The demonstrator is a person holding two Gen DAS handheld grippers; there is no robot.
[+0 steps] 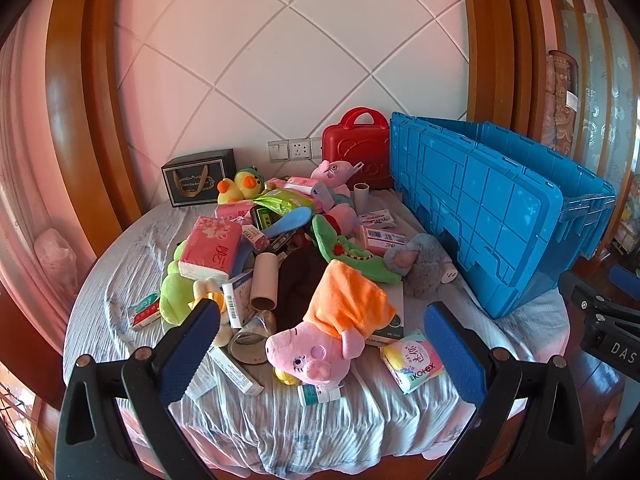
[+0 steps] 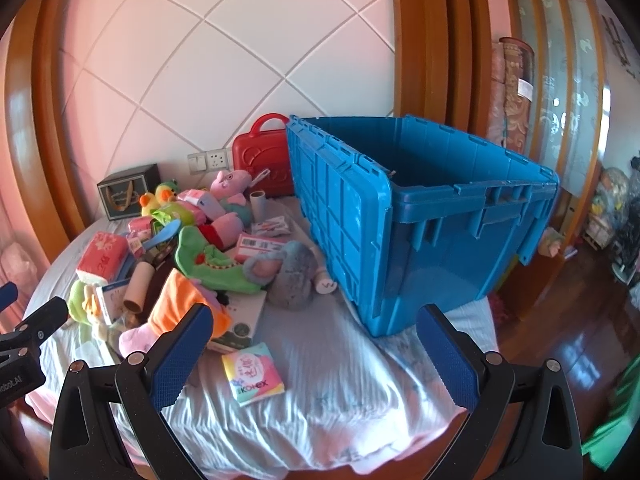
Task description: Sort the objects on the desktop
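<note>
Cluttered tabletop (image 1: 120, 280): left gripper (image 1: 320, 344) fingers spread, pink pig plush (image 1: 316, 352) between them; right gripper (image 2: 316, 356) fingers spread, Kotex pack (image 2: 253, 374) between them, blue crate (image 2: 420, 220) beyond.

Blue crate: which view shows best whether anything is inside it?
The right wrist view: it looks over the blue crate's rim at its inner walls, though the floor stays hidden. The left wrist view shows only the blue crate's outer side.

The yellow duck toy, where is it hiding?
In the left wrist view the yellow duck toy sits at the far left end of the pile, right beside the black gift box by the wall, with a green frog plush tucked behind it.
</note>
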